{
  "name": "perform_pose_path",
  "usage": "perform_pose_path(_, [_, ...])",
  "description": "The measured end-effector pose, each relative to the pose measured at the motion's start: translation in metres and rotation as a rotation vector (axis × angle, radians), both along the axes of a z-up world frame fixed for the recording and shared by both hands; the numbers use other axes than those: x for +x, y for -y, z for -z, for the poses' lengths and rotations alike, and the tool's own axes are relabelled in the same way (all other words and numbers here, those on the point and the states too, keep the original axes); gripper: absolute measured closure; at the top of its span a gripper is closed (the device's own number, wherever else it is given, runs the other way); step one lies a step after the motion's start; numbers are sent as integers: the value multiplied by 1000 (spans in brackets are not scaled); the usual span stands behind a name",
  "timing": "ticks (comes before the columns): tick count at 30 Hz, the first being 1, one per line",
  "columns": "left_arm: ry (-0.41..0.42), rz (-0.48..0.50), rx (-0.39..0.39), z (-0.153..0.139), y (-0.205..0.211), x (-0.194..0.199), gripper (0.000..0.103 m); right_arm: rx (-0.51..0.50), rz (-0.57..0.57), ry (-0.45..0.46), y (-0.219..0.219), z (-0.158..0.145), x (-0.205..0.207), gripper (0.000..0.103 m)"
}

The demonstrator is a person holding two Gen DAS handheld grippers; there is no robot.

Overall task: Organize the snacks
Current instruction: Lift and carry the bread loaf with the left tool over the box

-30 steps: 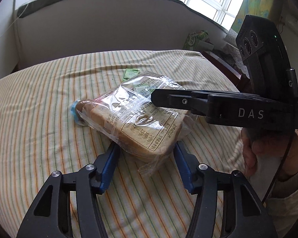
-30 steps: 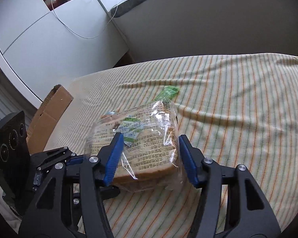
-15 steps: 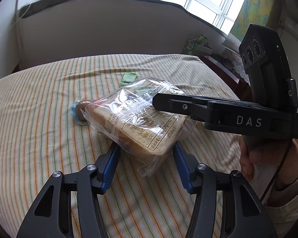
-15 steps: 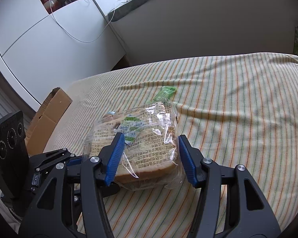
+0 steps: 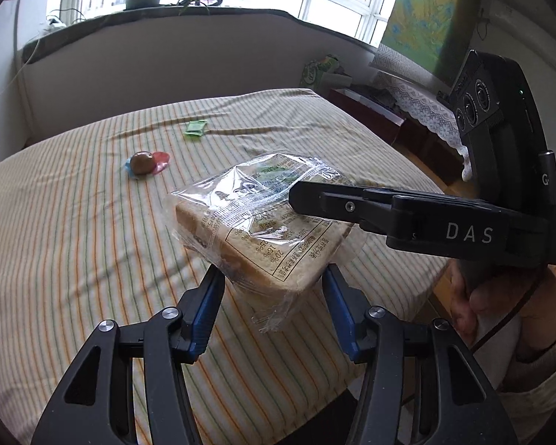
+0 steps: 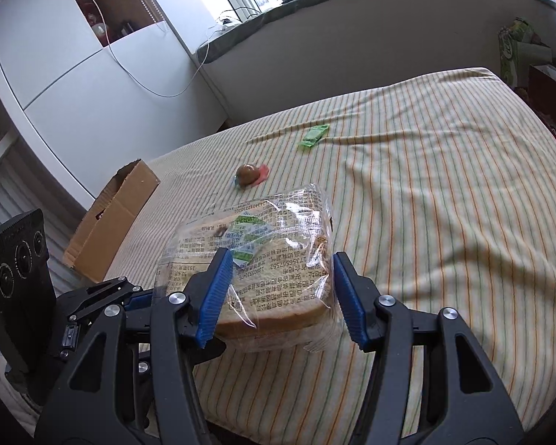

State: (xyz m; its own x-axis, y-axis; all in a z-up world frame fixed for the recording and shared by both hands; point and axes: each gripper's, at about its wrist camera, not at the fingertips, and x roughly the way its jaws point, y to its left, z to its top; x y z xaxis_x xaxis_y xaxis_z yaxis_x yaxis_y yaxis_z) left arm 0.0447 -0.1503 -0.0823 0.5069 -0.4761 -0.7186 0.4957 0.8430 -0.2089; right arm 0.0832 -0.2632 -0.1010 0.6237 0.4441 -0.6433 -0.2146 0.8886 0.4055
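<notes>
Since a second ago I see the bread bag (image 5: 263, 230) come up off the striped bedcover (image 5: 74, 230); before, it lay flat there and hid most of the brown wrapped sweet (image 5: 141, 162), which now sits in full view beyond the bag, with the green packet (image 5: 195, 127) farther past the sweet. My left gripper (image 5: 272, 298) has its blue pads pressed on the bag's near corner, held at a middling width, and my right gripper (image 6: 278, 289) clamps the same bag from the other side, likewise at a middling width with the loaf between its pads. In the left view the right gripper's dark finger lies across the top of the bag, and a hand (image 5: 500, 296) grips its handle to the bag's right. The bag hangs tilted, its loose plastic tail drooping below the loaf, clear of the cover. To the bag's left in the right view stands the open cardboard box (image 6: 111, 222) at the bed's edge, with bare cover between it and the bag. Beyond the bag the cover runs open to the far edge, below the window ledge (image 5: 159, 18).
</notes>
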Motion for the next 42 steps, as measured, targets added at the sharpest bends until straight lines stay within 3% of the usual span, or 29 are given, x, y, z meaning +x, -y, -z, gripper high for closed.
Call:
perform_pose_path(6, [55,-23,-35,-18,-17,-11,49,-44,-4,45,-22,-23,-11,45])
perform_pose_path(15, [234,-81,-66,-78,-70,-31,49,-106,-66,216,-83,-97,-24,45])
perform_pose_path(19, [265,-134,-96,-83,-99,-38,49,-130,-115,256,-120,-117,-27,45])
perform_pose_path(31, [258,-300,-134,-73,-189,-46,49,-190,-279,249,-229,-119,-11,45])
perform_pose_path(42, [272,-530,-147,-70,-285,-60,49,-190,-497,265,-358,-116,12,45])
